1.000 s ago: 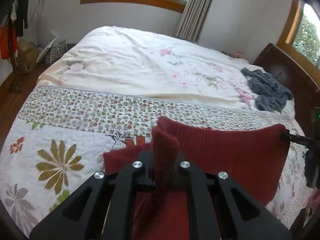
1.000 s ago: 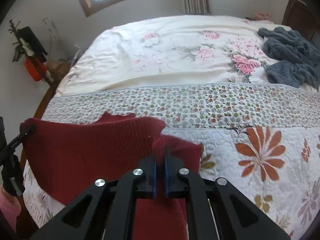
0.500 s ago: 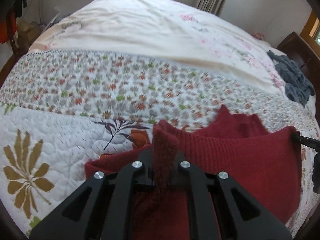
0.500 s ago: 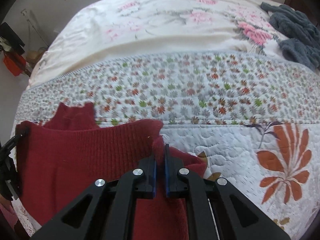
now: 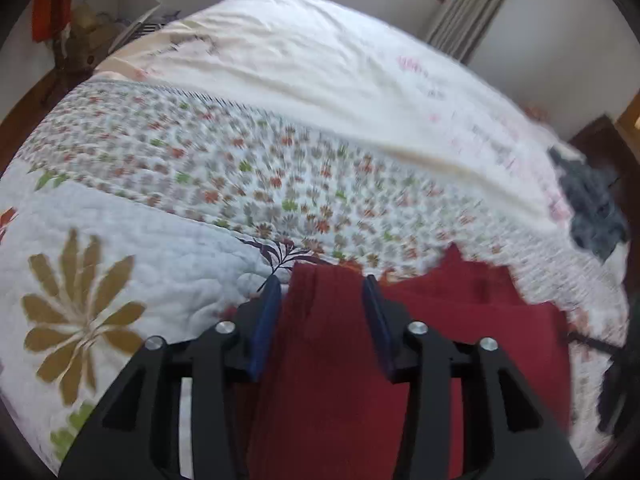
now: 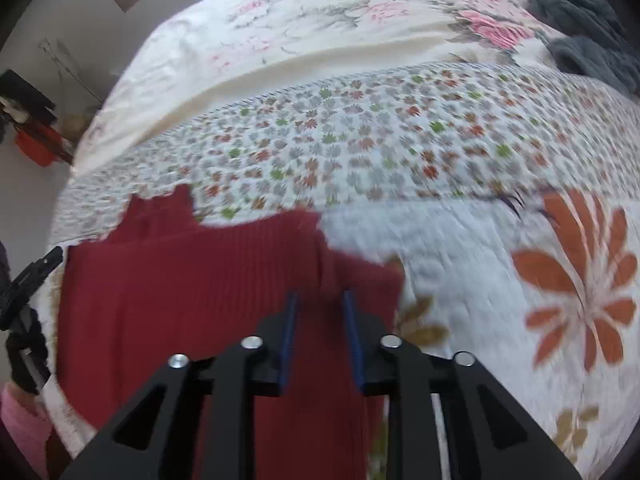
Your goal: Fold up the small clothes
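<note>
the red knit garment lies spread on the bed, on the quilted floral bedspread near the bed's near edge, its ribbed fabric folded so that a small tab of it sticks up toward the band of small flowers. the left gripper hovers low over the garment's left end with its jaws parted wide; a raised ridge of red cloth runs up between the two blue-padded fingers, but the pads do not press on it. the right gripper sits over the garment's right end, its fingers also apart with a clear gap, the red knit lying flat beneath and between them, not pinched. in the right wrist view the black tip of the other gripper shows at the garment's far left edge, and a bit of pink sleeve at the lower left corner. a grey blanket is bunched at the far right corner of the bed, well apart from the garment, on the cream sheet with pink roses. both views are blurred, so the fine lie of the cloth edges is hard to make out.
</note>
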The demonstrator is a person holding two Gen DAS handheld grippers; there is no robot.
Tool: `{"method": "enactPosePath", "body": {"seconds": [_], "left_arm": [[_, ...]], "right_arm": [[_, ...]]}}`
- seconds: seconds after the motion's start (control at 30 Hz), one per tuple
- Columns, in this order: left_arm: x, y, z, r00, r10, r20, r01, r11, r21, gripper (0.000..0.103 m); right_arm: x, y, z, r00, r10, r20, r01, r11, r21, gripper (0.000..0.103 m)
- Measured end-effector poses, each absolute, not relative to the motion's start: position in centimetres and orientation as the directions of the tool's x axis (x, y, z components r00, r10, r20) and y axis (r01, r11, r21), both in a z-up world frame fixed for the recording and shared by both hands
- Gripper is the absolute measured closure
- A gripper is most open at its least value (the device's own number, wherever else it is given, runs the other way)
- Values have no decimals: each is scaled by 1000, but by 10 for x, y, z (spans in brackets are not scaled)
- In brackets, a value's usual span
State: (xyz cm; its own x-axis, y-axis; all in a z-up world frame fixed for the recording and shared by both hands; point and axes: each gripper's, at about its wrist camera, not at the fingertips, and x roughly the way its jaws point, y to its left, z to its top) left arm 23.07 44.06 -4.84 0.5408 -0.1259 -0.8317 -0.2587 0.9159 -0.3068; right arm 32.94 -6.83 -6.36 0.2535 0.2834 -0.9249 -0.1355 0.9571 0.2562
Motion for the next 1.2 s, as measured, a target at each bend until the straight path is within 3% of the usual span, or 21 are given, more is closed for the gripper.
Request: {"method": "enactPosePath", "body": {"seconds": [0.2, 0.47, 0.53, 0.6, 0.63, 1.07, 1.17, 1.2], "left_arm": [[175, 410, -8, 553, -160, -818, -153, 945, -289, 46], [115, 356, -33, 458, -239, -856, -28, 959, -283, 44], [111, 351, -46, 437, -238, -868, -46, 957, -286, 44], [110, 351, -56, 416, -249, -874, -63, 951, -301, 44], [110, 350, -62, 405, -245, -881, -70, 952, -297, 44], [113, 357, -83, 381, -224, -897, -77, 959, -273, 45], [113, 355, -84, 383, -220, -897, -75, 961, -267, 45], [113, 354, -83, 382, -217, -898, -76, 961, -265, 45]], "right_arm": [[258, -99, -42, 211, 359, -909, -143, 932, 334, 58], [179, -119, -74, 109, 395, -912, -116, 916, 383, 57], [175, -121, -81, 93, 398, -913, -110, 915, 388, 61], [170, -122, -81, 91, 413, -906, -110, 908, 403, 90], [168, -123, -80, 100, 405, -909, -114, 912, 393, 92], [165, -138, -106, 84, 389, -917, -70, 921, 384, 94], [167, -137, -107, 75, 387, -919, -71, 921, 382, 92], [168, -136, -106, 70, 388, -919, -72, 921, 383, 87]]}}
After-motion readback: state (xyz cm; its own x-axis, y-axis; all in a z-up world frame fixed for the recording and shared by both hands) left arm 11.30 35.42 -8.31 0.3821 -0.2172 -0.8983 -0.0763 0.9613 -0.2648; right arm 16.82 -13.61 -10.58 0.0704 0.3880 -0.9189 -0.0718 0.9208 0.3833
